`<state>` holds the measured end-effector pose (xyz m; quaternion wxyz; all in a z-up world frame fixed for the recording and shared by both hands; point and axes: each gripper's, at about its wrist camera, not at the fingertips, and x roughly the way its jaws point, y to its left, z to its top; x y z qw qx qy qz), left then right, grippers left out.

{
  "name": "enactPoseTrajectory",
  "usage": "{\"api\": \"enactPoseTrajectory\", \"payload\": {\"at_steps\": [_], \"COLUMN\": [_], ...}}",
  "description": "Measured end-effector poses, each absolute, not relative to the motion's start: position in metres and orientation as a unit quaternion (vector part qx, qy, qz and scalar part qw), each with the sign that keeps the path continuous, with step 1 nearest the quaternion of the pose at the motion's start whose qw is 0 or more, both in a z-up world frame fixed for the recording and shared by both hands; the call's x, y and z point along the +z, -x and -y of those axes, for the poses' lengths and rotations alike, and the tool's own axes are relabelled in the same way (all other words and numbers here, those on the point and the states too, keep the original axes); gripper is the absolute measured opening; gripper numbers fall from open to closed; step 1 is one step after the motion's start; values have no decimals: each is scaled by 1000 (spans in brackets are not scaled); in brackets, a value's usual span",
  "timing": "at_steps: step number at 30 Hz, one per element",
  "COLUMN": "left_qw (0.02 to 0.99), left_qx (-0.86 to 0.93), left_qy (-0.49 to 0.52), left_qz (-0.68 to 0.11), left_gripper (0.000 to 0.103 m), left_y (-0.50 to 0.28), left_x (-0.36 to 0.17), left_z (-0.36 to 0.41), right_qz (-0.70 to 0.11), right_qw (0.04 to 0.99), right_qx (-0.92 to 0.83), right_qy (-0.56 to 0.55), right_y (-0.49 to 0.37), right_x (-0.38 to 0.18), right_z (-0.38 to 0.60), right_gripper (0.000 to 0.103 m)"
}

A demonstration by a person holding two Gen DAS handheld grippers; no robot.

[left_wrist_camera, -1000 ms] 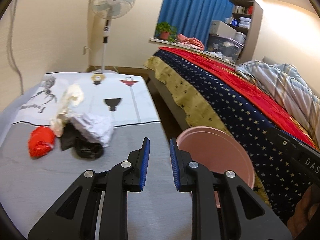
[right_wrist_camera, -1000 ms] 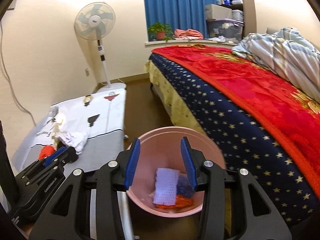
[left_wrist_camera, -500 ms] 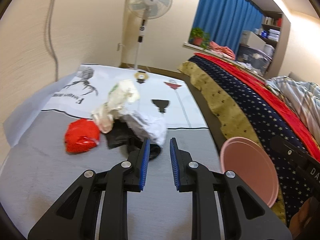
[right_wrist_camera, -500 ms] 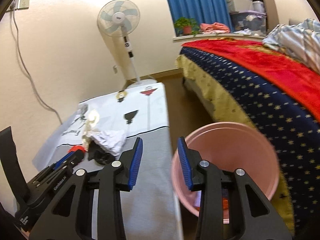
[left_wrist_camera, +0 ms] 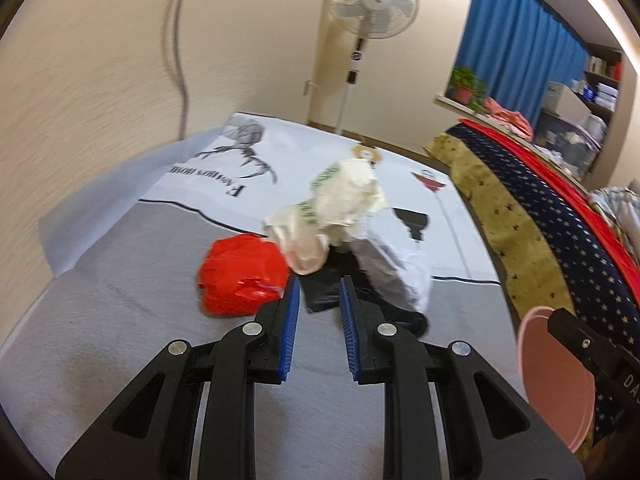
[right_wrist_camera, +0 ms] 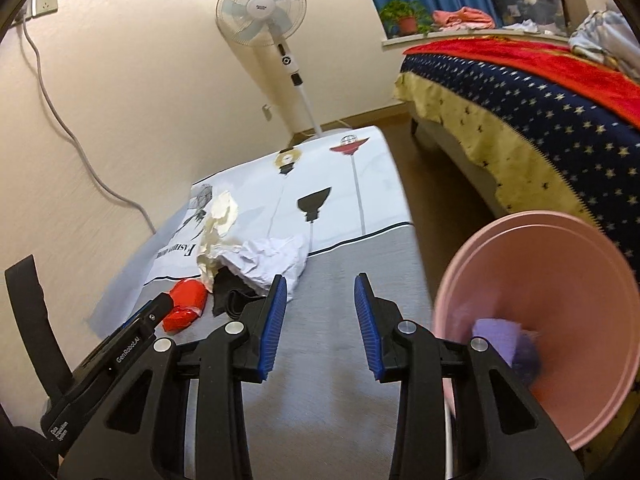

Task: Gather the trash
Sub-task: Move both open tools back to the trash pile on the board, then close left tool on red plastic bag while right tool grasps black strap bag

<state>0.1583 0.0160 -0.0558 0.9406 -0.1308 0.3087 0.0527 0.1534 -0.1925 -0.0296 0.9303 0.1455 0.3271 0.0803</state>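
Jaws of the left gripper [left_wrist_camera: 319, 300] stand narrowly apart with nothing between the blue pads, aimed at the trash heap on the bench [left_wrist_camera: 120, 320]. From its camera, the red crumpled wrapper [left_wrist_camera: 242, 276] lies just left of the tips, a black scrap [left_wrist_camera: 324, 294] straight ahead, a cream plastic bag [left_wrist_camera: 340, 204] with green print behind, and crumpled white paper [left_wrist_camera: 400, 276] to the right. The bench cloth reads "Fashion home", upside down. Only a sliver of the pink bin [left_wrist_camera: 554, 376] shows at the right edge.

From the right gripper [right_wrist_camera: 320, 300], the jaws gape wider and empty, having just been closing. This view looks into the pink bin [right_wrist_camera: 560, 280], beside the bench, with purple scraps [right_wrist_camera: 508, 344] inside. The left gripper's [right_wrist_camera: 160, 304] body reads "GenRobot.AI". A wall socket [right_wrist_camera: 44, 4] and standing fan [right_wrist_camera: 262, 12] show here.
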Motion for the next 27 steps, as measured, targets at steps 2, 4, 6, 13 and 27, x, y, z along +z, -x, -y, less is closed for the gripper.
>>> {"api": "enactPoseTrajectory", "payload": {"at_steps": [2,4,6,13,27], "left_qw": [939,937,935,926,901], "left_qx": [64,79,88,122,137], "left_qy": [135,137,142,151,195], "left_qz": [-311,-313,-314,-323,-363], "left_gripper": [21,21,27,48,67], "left_y": [-161,-164,-166,-178,-201], "left_x": [-58,-61,-63,-72,-92], "left_z": [-20,-26,-31,-45,-67], "right_qz": [-332,-339,-348,-380,-423], "right_qw": [928,924,919,901,880], "right_qx": [87,93,102,129,135], "right_qy": [-148,-152,-156,-164,-166], "right_y": [-161,-168,-174,-195,-219], "right_x": [-35,-41,-47,-71,-97], "right_z": [186,182,176,155,136], "right_gripper": [36,36,36,37,37]}}
